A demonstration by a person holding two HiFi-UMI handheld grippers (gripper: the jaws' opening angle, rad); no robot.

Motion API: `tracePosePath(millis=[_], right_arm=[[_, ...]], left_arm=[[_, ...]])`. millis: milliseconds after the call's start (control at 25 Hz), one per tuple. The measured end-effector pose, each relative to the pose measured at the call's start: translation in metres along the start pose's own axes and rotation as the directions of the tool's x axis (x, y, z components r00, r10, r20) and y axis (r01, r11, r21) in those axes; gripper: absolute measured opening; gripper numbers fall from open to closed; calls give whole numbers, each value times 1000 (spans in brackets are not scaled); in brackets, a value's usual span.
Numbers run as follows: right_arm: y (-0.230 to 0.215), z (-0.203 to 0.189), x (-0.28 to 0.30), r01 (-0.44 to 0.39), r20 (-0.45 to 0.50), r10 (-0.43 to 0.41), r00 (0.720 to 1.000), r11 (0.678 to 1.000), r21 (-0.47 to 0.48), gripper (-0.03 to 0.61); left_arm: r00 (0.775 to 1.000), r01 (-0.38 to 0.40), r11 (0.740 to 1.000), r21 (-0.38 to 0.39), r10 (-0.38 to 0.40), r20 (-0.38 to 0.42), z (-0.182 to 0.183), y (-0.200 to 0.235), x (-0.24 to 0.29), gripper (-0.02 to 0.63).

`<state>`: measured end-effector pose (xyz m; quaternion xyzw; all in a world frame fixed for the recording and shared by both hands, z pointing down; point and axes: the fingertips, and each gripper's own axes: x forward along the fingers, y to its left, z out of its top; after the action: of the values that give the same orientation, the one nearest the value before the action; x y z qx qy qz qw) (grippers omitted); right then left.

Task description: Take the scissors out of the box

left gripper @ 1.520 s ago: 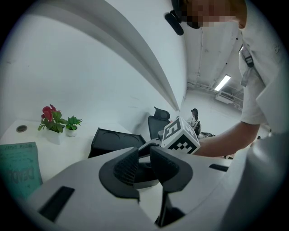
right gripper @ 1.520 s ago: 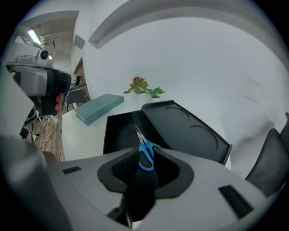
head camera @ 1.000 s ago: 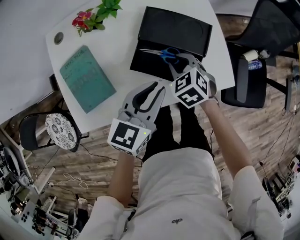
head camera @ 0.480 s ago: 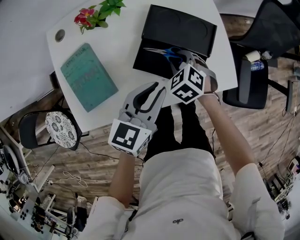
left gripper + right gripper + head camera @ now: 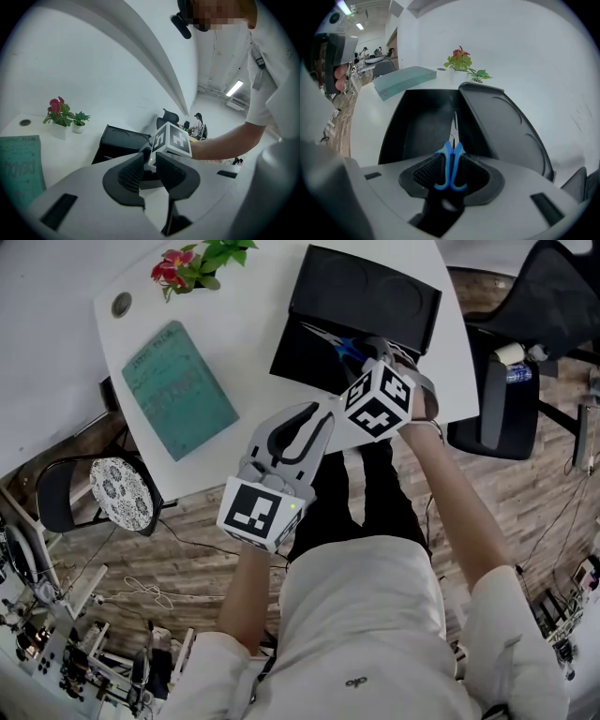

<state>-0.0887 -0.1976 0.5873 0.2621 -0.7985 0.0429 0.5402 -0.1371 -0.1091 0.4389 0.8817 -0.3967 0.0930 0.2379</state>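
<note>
Swinging round since a second ago, the blue-handled steel scissors [image 5: 449, 161] no longer have their blades lying across the open black plastic box [image 5: 305, 362]; the tips now angle toward its far left corner, nearer the raised lid [image 5: 367, 292]. And the right gripper [image 5: 370, 354] has rolled with them! Its jaws are easing apart right now, yet both ribbed pads sit against the paired blue handles standing between them. Long axis: straight out along the gripper's own line, handles at the jaws, closed blades pointing away over the box's tray beside the lid's hinge edge. So the scissors are over the box, not clear of it. Over on the left, the left gripper [image 5: 298, 427] hovers at the near edge of the white table [image 5: 244, 343], jaws slightly parted on nothing.
</note>
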Motion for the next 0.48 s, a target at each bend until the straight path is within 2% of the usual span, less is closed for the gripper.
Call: tracePosePath(millis=[480], right_arm=[[3, -4, 1, -33, -30, 36, 999, 996, 78, 137]], left_arm=[[1000, -4, 1000, -1, 4, 2, 1, -2, -2, 89]])
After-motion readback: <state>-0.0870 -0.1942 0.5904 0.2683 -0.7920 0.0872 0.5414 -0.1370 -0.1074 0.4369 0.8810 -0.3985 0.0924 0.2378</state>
